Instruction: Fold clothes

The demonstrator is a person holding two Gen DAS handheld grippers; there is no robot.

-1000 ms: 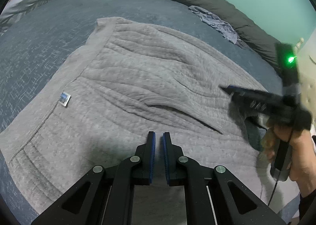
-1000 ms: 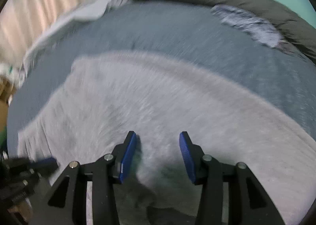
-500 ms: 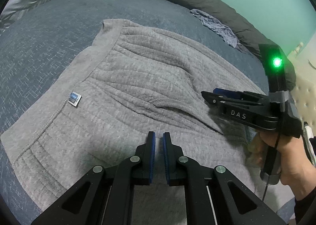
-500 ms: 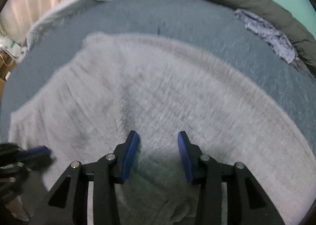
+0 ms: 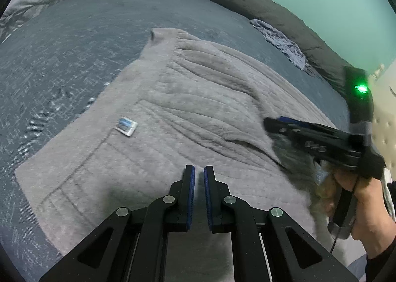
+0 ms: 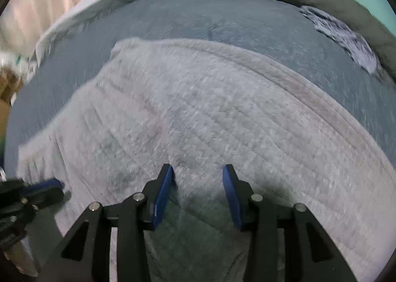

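Across the blue bed [image 5: 61,64] lies the grey garment [image 5: 188,108], spread flat. Left gripper [image 5: 199,178] hovers nearly closed, empty; right gripper [image 6: 198,178] is half open, empty. Pinching one layer only would likely skew the fold.

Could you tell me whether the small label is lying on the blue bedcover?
No, the small label sits on the grey garment, not the bedcover.
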